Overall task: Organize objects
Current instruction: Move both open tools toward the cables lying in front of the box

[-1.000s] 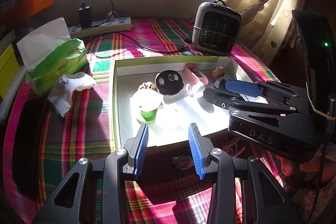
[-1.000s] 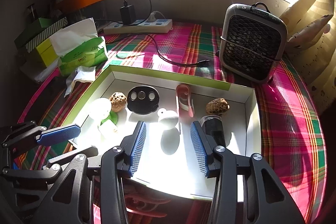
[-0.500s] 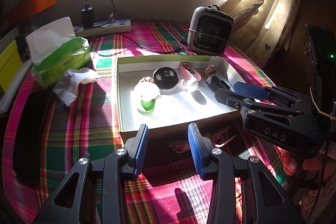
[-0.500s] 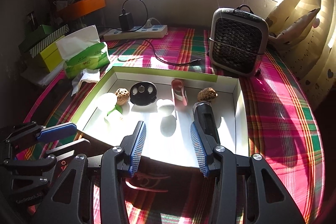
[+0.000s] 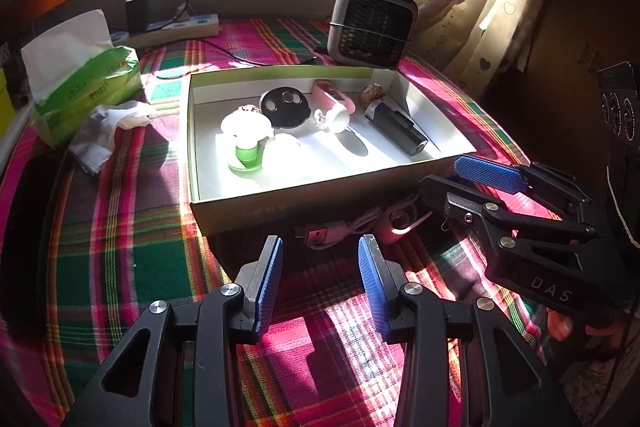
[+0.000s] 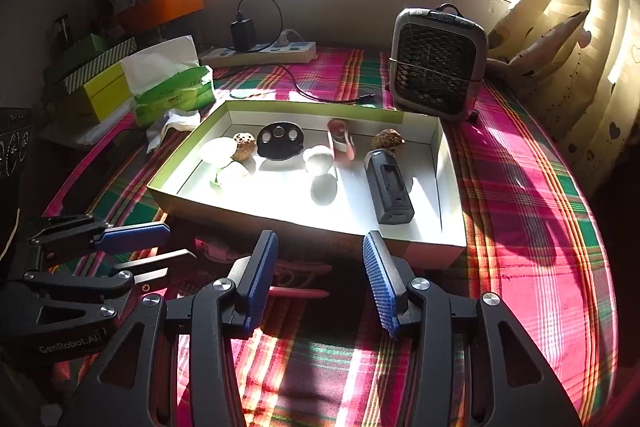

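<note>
A white box with a green rim (image 5: 280, 205) (image 6: 448, 167) sits on the plaid cloth. Inside lie a black oblong device (image 5: 396, 131) (image 6: 388, 187), a black disc (image 5: 285, 105), a pink piece (image 5: 334, 97), two brown knobbly lumps and a white lamp on a green base (image 5: 246, 139). A pink USB cable (image 5: 340, 227) (image 6: 296, 271) lies on the cloth just before the box's near wall. My left gripper (image 5: 320, 251) (image 6: 168, 247) hovers over the cloth near the cable's plug, its jaws opening and empty. My right gripper (image 6: 320, 247) (image 5: 452, 179) is beside it, its jaws opening, nothing between them.
A grey fan heater (image 5: 372, 23) (image 6: 436, 63) stands behind the box. At the left are a green tissue pack (image 5: 84, 79) and a crumpled tissue (image 5: 108, 127). A power strip with charger (image 6: 260, 53) lies under the window. Curtains hang at the right.
Both grippers have drawn back from over the box to the cloth in front of it. The black device stays in the box. The pink cable has come into view.
</note>
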### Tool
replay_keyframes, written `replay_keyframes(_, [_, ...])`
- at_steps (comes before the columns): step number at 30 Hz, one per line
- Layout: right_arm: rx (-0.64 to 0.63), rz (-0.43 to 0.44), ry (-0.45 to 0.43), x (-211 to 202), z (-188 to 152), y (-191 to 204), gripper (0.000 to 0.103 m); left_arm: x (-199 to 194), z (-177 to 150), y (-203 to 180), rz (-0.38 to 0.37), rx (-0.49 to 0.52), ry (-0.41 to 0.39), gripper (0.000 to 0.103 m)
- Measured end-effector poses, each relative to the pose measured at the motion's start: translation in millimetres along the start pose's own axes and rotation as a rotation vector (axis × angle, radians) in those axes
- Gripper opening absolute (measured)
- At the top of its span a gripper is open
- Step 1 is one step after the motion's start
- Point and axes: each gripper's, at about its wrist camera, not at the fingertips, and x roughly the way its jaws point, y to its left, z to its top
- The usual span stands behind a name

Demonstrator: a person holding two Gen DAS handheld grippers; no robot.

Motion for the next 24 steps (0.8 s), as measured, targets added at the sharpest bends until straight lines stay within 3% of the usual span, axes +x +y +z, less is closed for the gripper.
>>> replay_keyframes(13, [0.018, 0.029, 0.051, 13, -12, 7, 0.052, 8, -1, 7, 0.015, 0.004, 0.017, 0.042])
replay_keyframes(15, [0.011, 0.032, 0.050, 16, -12, 11, 0.057, 8, -2, 9, 0.017, -0.001, 0.018, 0.042])
replay_keyframes(24, [0.002, -0.020, 0.079, 27, -10, 15, 0.059, 8, -4, 17, 0.016, -0.009, 0.034, 0.042])
